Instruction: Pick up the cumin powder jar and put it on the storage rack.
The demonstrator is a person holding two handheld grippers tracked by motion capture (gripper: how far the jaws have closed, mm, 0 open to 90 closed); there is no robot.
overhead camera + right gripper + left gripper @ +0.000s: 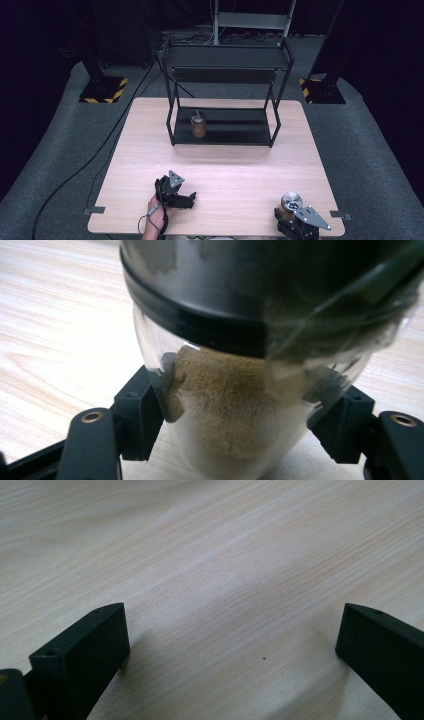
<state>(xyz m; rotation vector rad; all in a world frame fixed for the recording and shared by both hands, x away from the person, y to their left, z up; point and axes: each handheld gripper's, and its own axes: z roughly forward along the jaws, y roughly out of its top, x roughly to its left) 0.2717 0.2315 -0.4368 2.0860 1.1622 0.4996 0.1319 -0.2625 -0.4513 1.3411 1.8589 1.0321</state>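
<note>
A: Jar (235,405) first, at the near right corner of the desk (225,170). My right claw (240,410) is clamped on its clear glass body, below the dark lid, one jaw pressing each side. Sandy powder inside. It looks to me still set down on the desk, not lifted.

B: And your left?

A: Left claw (182,199) rests near the front edge, left of centre, jaws spread wide with bare wood between them. Idle.

B: Farther out?

A: A black rack (225,95) stands at the far middle. A second jar (199,125) already sits on its lower shelf, towards the left.

B: So how far along?

A: I judge about halfway: one jar shelved, this one gripped. Lifting, carrying and placing it are left.
</note>
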